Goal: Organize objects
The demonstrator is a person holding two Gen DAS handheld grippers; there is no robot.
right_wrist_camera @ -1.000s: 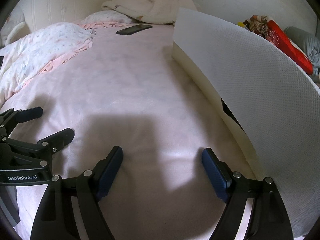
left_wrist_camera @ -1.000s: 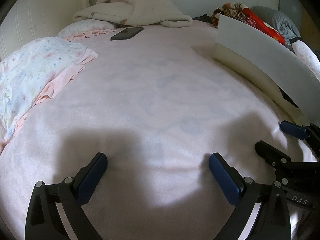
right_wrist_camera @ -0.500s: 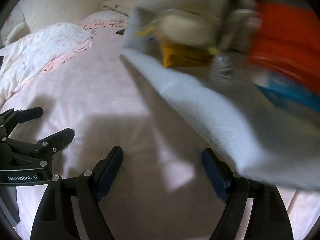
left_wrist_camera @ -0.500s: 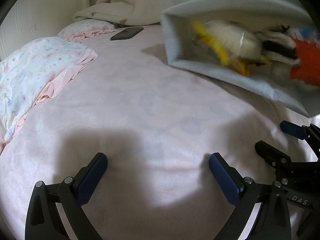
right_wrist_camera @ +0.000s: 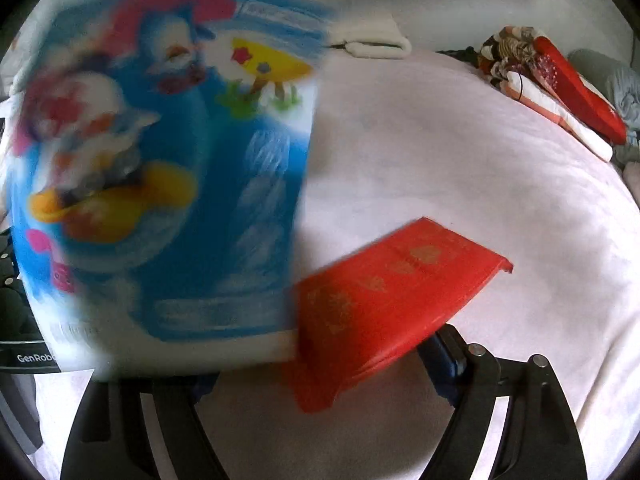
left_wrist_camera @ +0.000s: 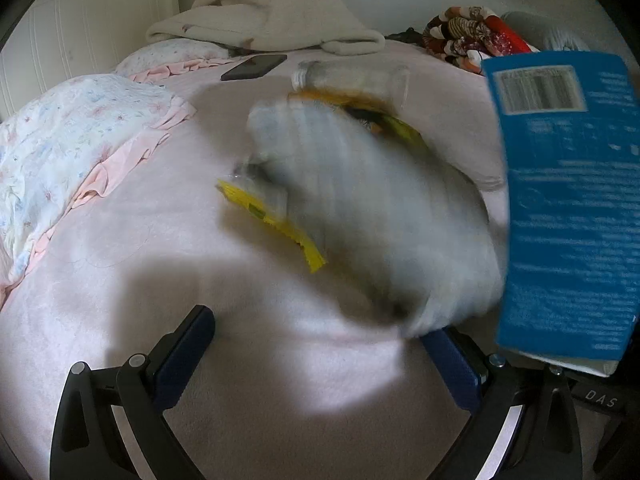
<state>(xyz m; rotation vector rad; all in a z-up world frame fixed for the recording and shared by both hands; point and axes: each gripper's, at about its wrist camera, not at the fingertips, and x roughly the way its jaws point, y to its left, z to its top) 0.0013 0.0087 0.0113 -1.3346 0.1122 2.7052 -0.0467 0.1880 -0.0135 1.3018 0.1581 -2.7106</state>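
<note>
Stuff is flying all over the pink bed (left_wrist_camera: pixel 160 280) right now, and most of it is too blurry for us to name properly. In the left wrist view we're seeing a big fuzzy white thing (left_wrist_camera: pixel 380 208) smeared across the middle, with a yellow wrapper (left_wrist_camera: pixel 276 224) poking out from under its left side and a clear bottle (left_wrist_camera: pixel 352 78) just behind it. A blue book (left_wrist_camera: pixel 568 208) with a barcode on the back is sitting upright-ish at the right edge, very close to the lens; we can't tell if it's touching the bed.

We're holding the left gripper (left_wrist_camera: pixel 320 356) low over the blanket with its jaws spread wide and nothing between them. The white blur is overlapping the right finger, but we can't say it's touching.

From the right wrist view, that same book is showing its cartoon cover (right_wrist_camera: pixel 160 168) and filling the whole left half. A red packet (right_wrist_camera: pixel 384 304) is lying tilted right in front of the right gripper (right_wrist_camera: pixel 320 364), partly hiding the blue pads. Those jaws are standing wide apart too, gripping nothing.

Further back we're seeing a black phone (left_wrist_camera: pixel 254 67) lying flat near a cream blanket (left_wrist_camera: pixel 272 20), a flowery pillow (left_wrist_camera: pixel 60 152) on the left, and a red patterned bundle (right_wrist_camera: pixel 552 76) far right.
</note>
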